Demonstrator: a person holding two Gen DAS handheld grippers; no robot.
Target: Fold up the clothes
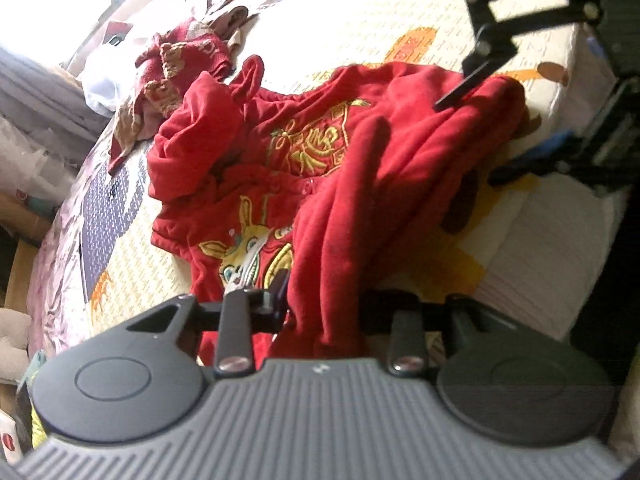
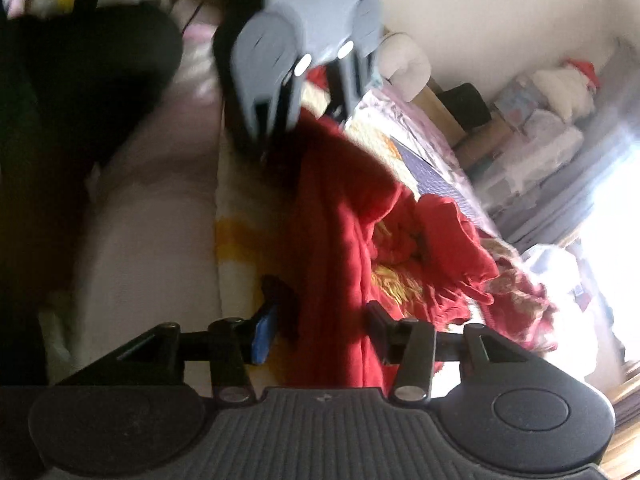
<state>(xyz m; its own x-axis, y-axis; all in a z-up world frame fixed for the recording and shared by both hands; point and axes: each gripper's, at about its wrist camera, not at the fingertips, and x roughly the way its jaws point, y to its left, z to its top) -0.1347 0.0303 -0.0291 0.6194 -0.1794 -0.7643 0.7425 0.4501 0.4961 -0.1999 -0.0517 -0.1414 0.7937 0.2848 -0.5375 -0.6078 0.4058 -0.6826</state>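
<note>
red garment (image 1: pixel 360 168) lies crumpled on the bed (image 1: pixel 400 24) — a fold is pinched in left tongs (image 1: pixel 326 304); right tongs (image 2: pixel 332 320) stand apart, cloth between, grip unclear.

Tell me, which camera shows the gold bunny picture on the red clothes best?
The left wrist view: the gold bunny picture on the red garment shows clearly there. In the right wrist view, only blurry gold patches peek between the folds.

a: what sort of place is this looking like?
b: a home bedroom. a patterned quilt (image 1: pixel 400 20) is covering a bed, clothes (image 1: pixel 180 60) are lying heaped, sunlight is pouring through a window (image 2: pixel 612 208).
</note>
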